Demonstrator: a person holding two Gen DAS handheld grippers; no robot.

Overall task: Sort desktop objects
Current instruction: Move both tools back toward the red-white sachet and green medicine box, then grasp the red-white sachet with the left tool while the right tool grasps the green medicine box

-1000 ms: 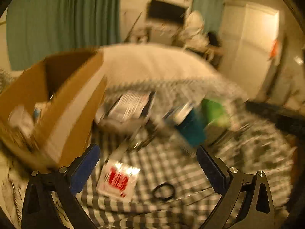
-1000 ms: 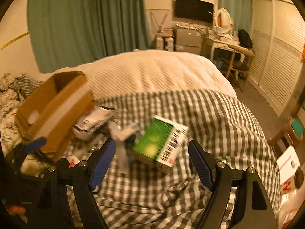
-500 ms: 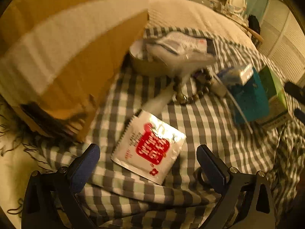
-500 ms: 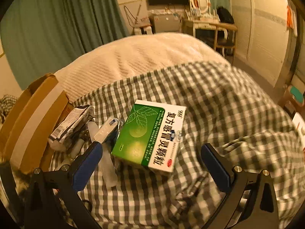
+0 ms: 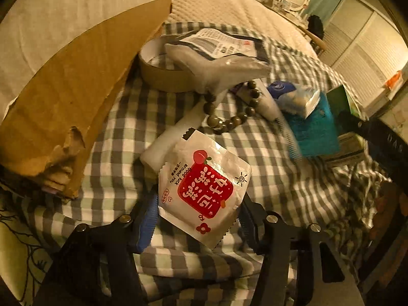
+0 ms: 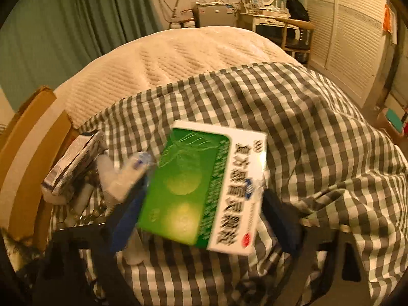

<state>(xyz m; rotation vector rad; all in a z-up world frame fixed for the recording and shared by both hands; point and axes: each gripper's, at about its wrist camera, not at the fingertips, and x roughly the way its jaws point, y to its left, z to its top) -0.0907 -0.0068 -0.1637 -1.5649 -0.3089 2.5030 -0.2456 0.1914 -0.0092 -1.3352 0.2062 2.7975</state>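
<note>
At the bottom of the left wrist view, the left gripper (image 5: 196, 219) is closing its jaws around the white-and-red sachet (image 5: 202, 191); whether the pads are pressing yet is unclear. Low in the right wrist view, the right gripper (image 6: 201, 219) is likewise closing on the green medicine box (image 6: 204, 191), contact uncertain. Further up, a bead bracelet (image 5: 229, 107), teal notebook (image 5: 313, 132) and grey pouch (image 5: 216, 53) are lying unsorted on the checked blanket (image 5: 122, 137). The cardboard box (image 5: 76, 81) is waiting at upper left, so most of the sorting is remaining.

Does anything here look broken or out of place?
Yes. The cardboard box has a torn, ragged corner at its lower edge. A silvery pouch lies half over the rim of a round cardboard lid, slumped onto the checked cloth.
</note>
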